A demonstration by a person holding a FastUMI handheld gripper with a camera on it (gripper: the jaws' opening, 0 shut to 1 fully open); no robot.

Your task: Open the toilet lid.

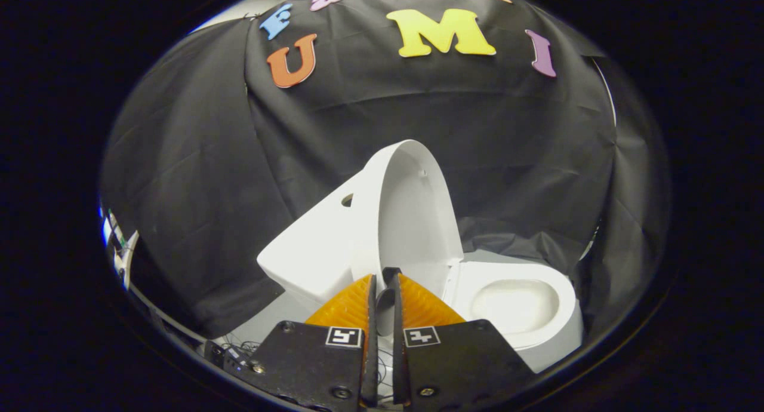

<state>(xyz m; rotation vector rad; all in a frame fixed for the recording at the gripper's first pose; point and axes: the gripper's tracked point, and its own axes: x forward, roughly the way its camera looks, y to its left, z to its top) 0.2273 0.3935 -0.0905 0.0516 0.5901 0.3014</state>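
Ahead, the toilet stands against the black cloth wall, seen at a tilt. Its lid is raised upright, resting back against the tank; the seat and bowl lie open beside it. The gripper, with orange ribbed fingers, is nearly closed, a narrow gap remaining between the tips; it grips nothing. The lid's lower edge sits just beyond the tips.

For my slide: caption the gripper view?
Gripper fingers nearly closed on the raised lid's edge, seat and bowl exposed.
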